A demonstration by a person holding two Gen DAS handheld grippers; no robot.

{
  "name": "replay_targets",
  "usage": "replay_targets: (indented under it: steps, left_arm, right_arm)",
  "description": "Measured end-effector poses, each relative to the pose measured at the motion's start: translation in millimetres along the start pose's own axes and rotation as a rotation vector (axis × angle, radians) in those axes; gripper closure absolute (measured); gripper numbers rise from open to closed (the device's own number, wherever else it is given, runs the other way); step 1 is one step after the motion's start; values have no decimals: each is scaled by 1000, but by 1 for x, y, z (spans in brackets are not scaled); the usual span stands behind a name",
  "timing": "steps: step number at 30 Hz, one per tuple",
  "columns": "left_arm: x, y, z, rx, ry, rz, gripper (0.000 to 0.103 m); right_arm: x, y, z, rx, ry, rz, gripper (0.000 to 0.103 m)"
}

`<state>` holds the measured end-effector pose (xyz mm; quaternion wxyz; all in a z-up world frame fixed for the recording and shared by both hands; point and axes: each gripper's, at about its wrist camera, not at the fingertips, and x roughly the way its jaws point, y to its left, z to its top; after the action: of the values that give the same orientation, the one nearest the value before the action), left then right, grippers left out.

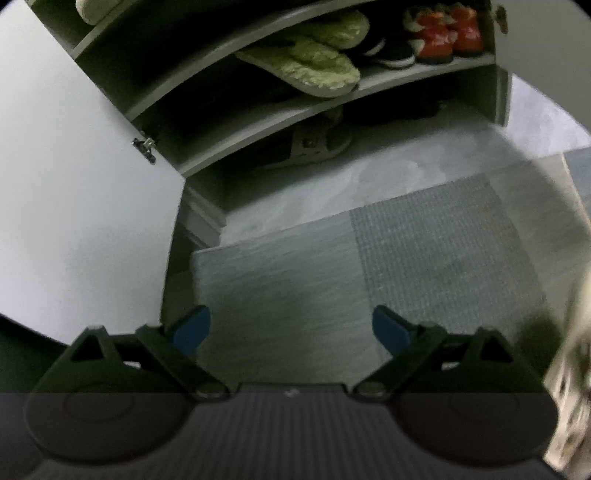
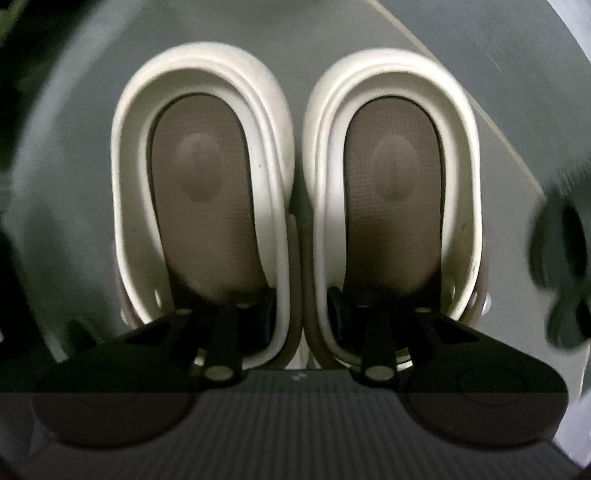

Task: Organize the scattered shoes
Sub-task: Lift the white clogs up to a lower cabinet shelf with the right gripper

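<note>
In the right wrist view my right gripper point(image 2: 301, 314) is shut on a pair of cream clogs with brown insoles, left clog point(image 2: 199, 184) and right clog point(image 2: 395, 192). One finger sits inside each clog and pinches the two inner walls together. In the left wrist view my left gripper point(image 1: 291, 326) is open and empty above a grey mat point(image 1: 332, 266). It faces an open shoe cabinet point(image 1: 236, 122) that holds green fuzzy slippers point(image 1: 314, 62), red sneakers point(image 1: 443, 33), black shoes point(image 1: 391, 51) and a grey sneaker point(image 1: 317, 144) on the bottom shelf.
The white cabinet door point(image 1: 74, 166) stands open at the left. Grey marbled floor point(image 1: 369, 170) lies between mat and cabinet. A cream blurred object point(image 1: 572, 369) is at the right edge. A dark blurred shape point(image 2: 565, 277) is at the right of the clogs.
</note>
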<state>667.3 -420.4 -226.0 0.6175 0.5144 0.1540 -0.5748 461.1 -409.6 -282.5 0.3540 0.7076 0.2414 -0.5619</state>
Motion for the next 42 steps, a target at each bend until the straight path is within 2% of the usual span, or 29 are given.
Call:
replay_targets:
  steps: [4, 6, 7, 11, 18, 20, 25, 30, 34, 42]
  left_arm:
    - [5, 14, 6, 3, 20, 13, 7]
    - [9, 25, 13, -13, 34, 16, 7]
    - [11, 28, 16, -14, 33, 20, 7]
    - [16, 52, 36, -26, -4, 59, 7]
    - [22, 106, 61, -118, -98, 103, 5]
    - [26, 114, 62, -124, -109, 115, 5]
    - [45, 119, 65, -112, -111, 99, 4]
    - [94, 98, 87, -6, -104, 84, 4]
    - [132, 83, 107, -10, -104, 47, 4]
    - [192, 75, 133, -51, -22, -3, 4]
  right_arm:
    - [-29, 79, 28, -108, -41, 55, 72]
    - [-56, 137, 44, -175, -86, 116, 72]
    - [-61, 148, 48, -184, -89, 136, 72]
    - [-95, 217, 66, -275, -114, 262, 73]
    - [-143, 342, 100, -460, -214, 358, 73]
    - [-167, 393, 113, -499, -257, 415, 73]
    - [-194, 400, 108, -557, -339, 469, 73]
    - [-213, 469, 109, -639, -397, 437, 76]
    - [-210, 505, 104, -673, -401, 373, 77]
    - [-206, 543, 95, -700, -406, 282, 77]
